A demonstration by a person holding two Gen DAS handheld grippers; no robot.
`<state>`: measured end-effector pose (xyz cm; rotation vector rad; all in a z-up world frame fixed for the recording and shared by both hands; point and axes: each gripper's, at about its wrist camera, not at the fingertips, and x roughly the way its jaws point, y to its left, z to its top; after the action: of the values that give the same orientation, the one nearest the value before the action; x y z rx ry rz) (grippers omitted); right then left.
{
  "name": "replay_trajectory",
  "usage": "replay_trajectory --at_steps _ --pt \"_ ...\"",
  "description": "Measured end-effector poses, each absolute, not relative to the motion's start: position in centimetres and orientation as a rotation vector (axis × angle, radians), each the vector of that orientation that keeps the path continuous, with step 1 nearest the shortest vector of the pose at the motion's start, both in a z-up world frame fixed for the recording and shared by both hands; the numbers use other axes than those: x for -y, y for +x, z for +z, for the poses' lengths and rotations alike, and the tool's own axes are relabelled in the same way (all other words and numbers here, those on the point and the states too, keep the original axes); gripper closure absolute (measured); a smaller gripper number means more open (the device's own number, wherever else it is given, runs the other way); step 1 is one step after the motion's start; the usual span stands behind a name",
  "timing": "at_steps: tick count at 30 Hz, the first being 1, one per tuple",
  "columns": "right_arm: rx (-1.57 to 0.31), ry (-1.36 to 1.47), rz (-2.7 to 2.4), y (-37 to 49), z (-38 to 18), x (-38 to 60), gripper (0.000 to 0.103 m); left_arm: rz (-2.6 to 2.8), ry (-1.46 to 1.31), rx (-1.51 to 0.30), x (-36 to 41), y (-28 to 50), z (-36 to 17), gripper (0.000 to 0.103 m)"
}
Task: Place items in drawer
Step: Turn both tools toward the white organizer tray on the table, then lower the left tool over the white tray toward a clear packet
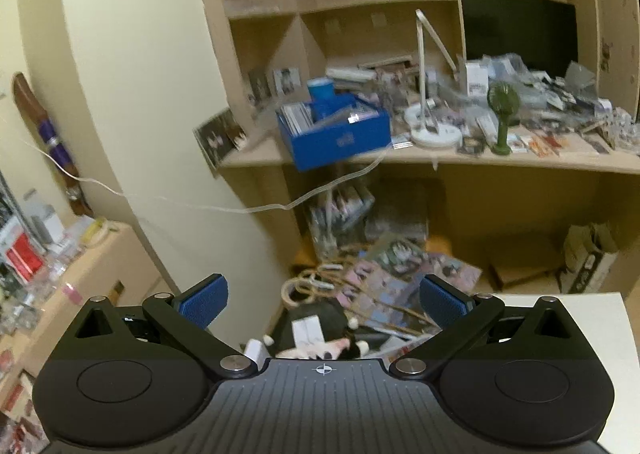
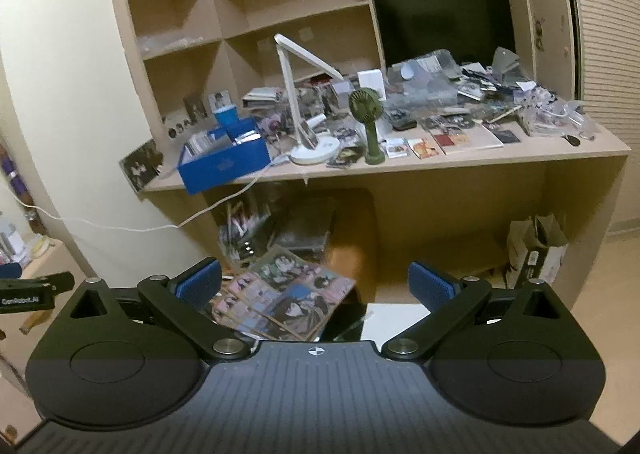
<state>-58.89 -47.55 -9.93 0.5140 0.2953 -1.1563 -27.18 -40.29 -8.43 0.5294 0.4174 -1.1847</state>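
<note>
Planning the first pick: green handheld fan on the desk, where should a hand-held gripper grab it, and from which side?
Judging by its pose, take the green fan by its slim handle, below the round head. It stands upright on its base near the desk's front edge, so come in level from the front, jaws closing across the handle. The white lamp crowds its left.

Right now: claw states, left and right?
Left claw: open, nothing between the blue pads.
Right claw: open, nothing held.
</note>
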Motion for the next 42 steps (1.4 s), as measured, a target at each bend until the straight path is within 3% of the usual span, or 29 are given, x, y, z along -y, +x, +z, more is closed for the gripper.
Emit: replay_trajectory --at_steps 15,25,42 --pt "-0.419 0.49 -1.249 -52.6 -11.2 54.0 0.001 -1.224 0.736 -0.703 49.7 -24.8 -19.5 0.0" --pt "-0.51 0.565 -1.219 -49.0 -14.5 57.8 0.001 -1.223 0.802 -0.795 54.9 -24.2 -22.9 0.0" --pt "-0.632 0.63 -1.204 -50.2 -18.3 65.0 0.001 -1.015 0.92 -1.161 62.2 -23.0 -35.2 0.003"
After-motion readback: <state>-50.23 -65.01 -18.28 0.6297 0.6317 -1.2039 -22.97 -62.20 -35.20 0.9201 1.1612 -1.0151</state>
